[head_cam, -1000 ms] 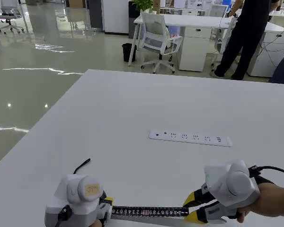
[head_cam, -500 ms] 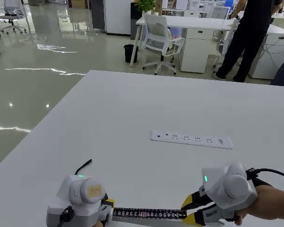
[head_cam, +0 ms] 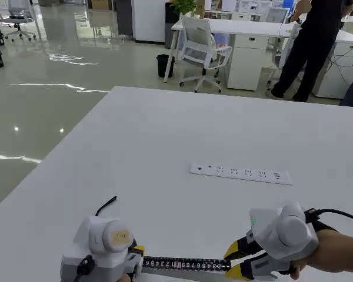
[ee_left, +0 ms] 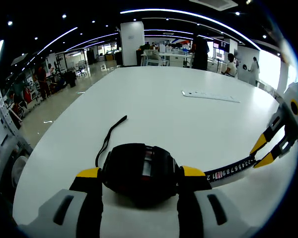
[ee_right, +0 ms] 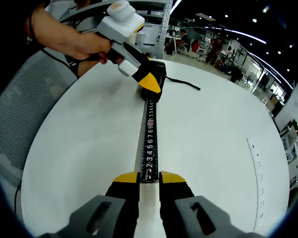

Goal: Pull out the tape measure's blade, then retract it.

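The left hand-held gripper [ee_left: 141, 172] is clenched on the one black tape measure [ee_left: 139, 159], which sits on the white desk [head_cam: 194, 129] at its near edge. A yellow sticker [head_cam: 119, 237] on top of this gripper bears handwriting too small to read. The blade [ee_right: 149, 134] is drawn out flat along the desk to the right hand-held gripper [ee_right: 149, 177], whose yellow-tipped jaws pinch its end. The blade is black with white numerals, 2 through 9 readable, then a red mark. One thin black strap [head_cam: 105, 205] trails from the tape measure. Farther on lies one white power strip [head_cam: 241, 173], with perhaps five sockets. Beyond the desk stand a white office chair [head_cam: 201, 50] and one person [head_cam: 309, 47].
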Tool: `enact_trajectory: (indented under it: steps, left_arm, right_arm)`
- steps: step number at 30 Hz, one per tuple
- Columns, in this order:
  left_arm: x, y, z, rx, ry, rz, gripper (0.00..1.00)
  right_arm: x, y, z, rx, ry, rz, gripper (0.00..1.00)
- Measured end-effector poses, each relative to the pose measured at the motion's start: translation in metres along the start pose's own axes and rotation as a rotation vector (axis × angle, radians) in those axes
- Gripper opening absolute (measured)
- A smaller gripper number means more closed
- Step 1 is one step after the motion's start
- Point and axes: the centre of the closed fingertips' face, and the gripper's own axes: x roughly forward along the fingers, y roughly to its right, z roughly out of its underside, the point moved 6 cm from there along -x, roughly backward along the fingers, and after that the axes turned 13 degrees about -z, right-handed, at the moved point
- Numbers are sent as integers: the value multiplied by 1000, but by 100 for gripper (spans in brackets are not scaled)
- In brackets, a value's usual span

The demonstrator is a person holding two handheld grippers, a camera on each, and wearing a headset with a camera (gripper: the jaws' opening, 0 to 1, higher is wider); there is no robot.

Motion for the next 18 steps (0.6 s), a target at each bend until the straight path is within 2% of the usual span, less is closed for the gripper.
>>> enact_trajectory:
  steps: [18]
  left_arm:
    - [0, 0, 0, 3, 1, 3, 56]
  right_arm:
    - [4, 1, -6, -18, -4, -12, 14]
